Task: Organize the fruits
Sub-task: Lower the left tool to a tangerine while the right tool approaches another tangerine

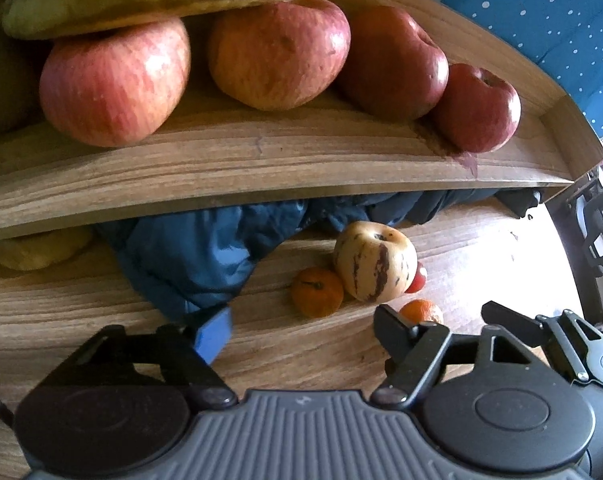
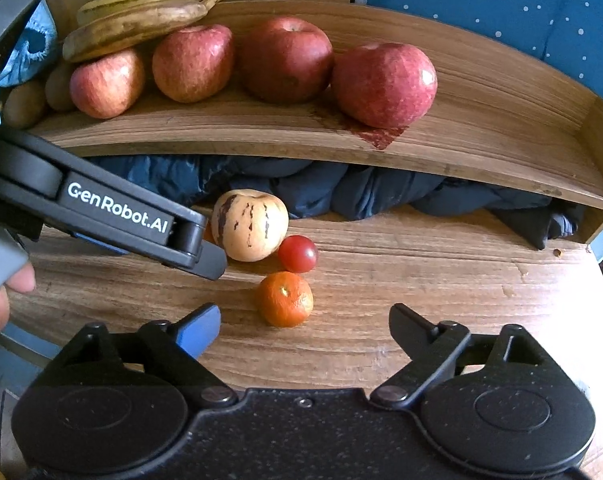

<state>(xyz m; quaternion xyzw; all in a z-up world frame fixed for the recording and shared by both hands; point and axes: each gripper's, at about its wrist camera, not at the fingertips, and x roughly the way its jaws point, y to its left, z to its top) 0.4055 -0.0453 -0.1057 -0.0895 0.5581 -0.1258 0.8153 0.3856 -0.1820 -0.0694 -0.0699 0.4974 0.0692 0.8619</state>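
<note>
Four apples (image 2: pixel 285 60) and a bunch of bananas (image 2: pixel 141 12) are already seated on the raised wooden shelf (image 2: pixel 481 92); the loose fruit below is not yet sorted. The step in hand is judged to be the pick-up of a small fruit from the worktop (image 2: pixel 421 280).

The right gripper (image 2: pixel 305 320) is held wide and empty, with the nearer mandarin (image 2: pixel 285 299) lying just ahead of its gap. The left gripper (image 1: pixel 301 320) is likewise spread wide and empty, aimed toward the second mandarin (image 1: pixel 317 291).

For the next move, the right gripper would need to be advanced until the mandarin sits between both fingers, then closed gently, since the peel is likely soft.

The mandarin is seen as round, bright orange and dimpled, with a small stem scar on top. Just behind it a cherry tomato (image 2: pixel 298 253) is found, touching a pale, purple-streaked melon-like fruit (image 2: pixel 250 225). Dark blue fabric (image 2: pixel 361 188) is bundled under the shelf.
</note>
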